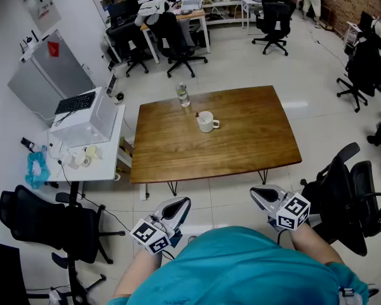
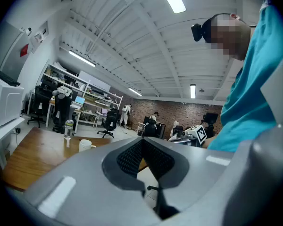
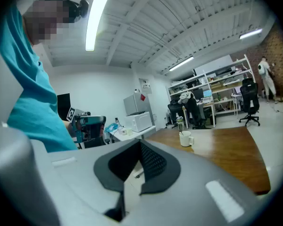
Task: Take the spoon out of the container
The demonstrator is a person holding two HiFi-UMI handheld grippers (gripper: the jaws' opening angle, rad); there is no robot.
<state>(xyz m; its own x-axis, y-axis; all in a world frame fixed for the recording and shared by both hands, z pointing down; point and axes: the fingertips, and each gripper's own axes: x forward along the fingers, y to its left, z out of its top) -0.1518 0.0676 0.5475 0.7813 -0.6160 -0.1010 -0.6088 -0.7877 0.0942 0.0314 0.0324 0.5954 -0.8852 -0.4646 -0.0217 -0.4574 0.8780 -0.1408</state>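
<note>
Left gripper [image 1: 180, 203] and right gripper [image 1: 259, 194] hang just off the wooden table's [image 1: 241, 142] near edge, both with jaws pressed together, empty. The spoon [image 1: 197, 114] stands in the white mug [image 1: 207, 121] mid-table.

Right gripper [image 3: 140, 145] at lower centre, jaws together, nothing between them. A white mug [image 3: 185, 138] stands on the wooden table [image 3: 231, 152], centre right.

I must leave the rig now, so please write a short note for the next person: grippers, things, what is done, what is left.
Left gripper: shut, empty, near the body.
Right gripper: the same.
White mug stands on the wooden table, near a bottle; a thin handle, probably the spoon, stands in it.
Done: nothing yet.
Left: reach the mug, grip the spoon, lift it out.
</note>
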